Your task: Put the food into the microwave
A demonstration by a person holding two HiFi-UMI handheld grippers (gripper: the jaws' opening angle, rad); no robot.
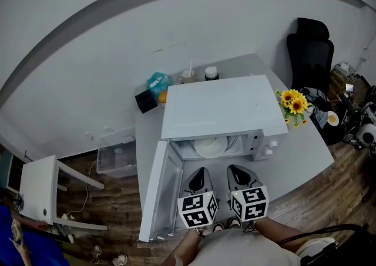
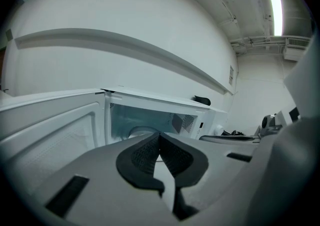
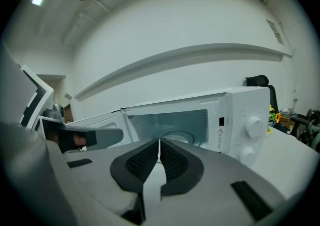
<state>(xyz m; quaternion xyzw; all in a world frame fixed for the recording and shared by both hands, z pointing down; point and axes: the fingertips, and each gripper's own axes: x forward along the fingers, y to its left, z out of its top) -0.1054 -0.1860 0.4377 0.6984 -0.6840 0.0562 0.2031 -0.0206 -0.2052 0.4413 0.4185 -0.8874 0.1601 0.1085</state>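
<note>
Closest to the camera, at the bottom centre of the head view, are two grey handheld grippers, each with a cube of black and white square markers. The left gripper [image 1: 201,171] has its black ribbed jaws pressed fully together with nothing between them, and the right gripper [image 1: 234,168] just beside it is also closed and empty. Both point toward the open front of a white box-shaped microwave [image 1: 220,109] in the centre of the frame, and both are apart from it. Its white door [image 1: 157,191] is swung wide open toward the lower left. Inside the cavity lies a round white plate [image 1: 210,147]; I cannot tell whether food is on it. The microwave stands on a pale grey tabletop [image 1: 305,153]. At the right of the microwave there is a small bunch of yellow sunflowers [image 1: 295,104], and behind them, in the upper right, a black office chair [image 1: 309,53].
</note>
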